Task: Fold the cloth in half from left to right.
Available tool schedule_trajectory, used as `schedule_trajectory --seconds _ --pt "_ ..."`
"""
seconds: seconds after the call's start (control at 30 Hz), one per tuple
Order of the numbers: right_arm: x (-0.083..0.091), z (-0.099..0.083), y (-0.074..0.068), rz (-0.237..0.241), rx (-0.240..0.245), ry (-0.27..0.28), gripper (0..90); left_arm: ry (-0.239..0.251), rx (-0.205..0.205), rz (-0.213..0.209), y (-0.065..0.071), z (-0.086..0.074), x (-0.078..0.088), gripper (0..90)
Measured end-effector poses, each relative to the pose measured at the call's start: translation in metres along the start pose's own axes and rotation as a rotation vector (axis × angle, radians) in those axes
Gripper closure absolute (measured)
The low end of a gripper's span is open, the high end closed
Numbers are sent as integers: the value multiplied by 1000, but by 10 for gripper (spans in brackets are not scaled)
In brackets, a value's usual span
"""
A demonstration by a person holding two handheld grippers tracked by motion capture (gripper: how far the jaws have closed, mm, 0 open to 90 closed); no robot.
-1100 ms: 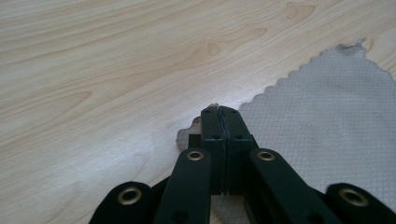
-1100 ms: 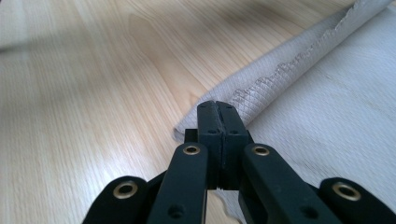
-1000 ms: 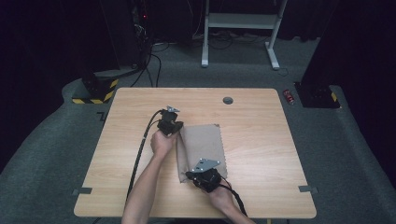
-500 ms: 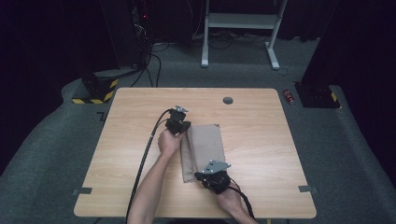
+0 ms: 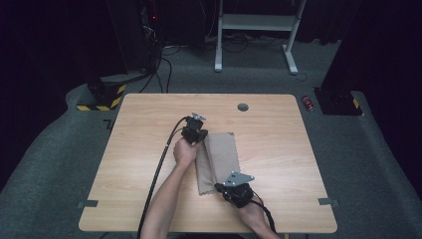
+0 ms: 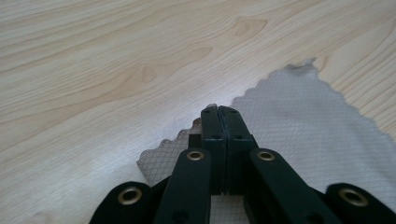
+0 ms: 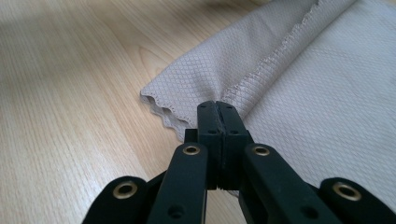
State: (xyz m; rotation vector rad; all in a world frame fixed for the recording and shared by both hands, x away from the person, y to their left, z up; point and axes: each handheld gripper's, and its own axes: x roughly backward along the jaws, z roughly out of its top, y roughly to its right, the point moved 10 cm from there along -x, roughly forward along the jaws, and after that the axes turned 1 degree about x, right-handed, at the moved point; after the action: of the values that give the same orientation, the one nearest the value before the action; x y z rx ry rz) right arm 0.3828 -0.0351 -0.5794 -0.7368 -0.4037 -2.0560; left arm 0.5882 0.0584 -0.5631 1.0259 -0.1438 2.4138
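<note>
High view is showing a beige microfiber cloth (image 5: 219,160) lying mid-tabletop (image 5: 278,149), its long axis running away from the person. The left gripper (image 5: 195,135) is pinching the far left corner, the right gripper (image 5: 230,188) the near one, both jaws pressed together, folding rightward.

Cloth (image 6: 299,140) corner (under tool (image 6: 219,112)) hidden

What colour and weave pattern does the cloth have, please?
Beige-grey cloth with a fine diamond grid; clearest in the right gripper view.
</note>
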Motion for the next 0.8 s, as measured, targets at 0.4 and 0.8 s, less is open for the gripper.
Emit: schedule_trajectory --seconds 0.4,0.8 --pt "14 -9 9 -30 -30 -5 894 22 -3 -40 18 10 -4 895" --pt "24 -17 19 -54 -53 -1 893 14 -38 -59 32 19 -12 894"
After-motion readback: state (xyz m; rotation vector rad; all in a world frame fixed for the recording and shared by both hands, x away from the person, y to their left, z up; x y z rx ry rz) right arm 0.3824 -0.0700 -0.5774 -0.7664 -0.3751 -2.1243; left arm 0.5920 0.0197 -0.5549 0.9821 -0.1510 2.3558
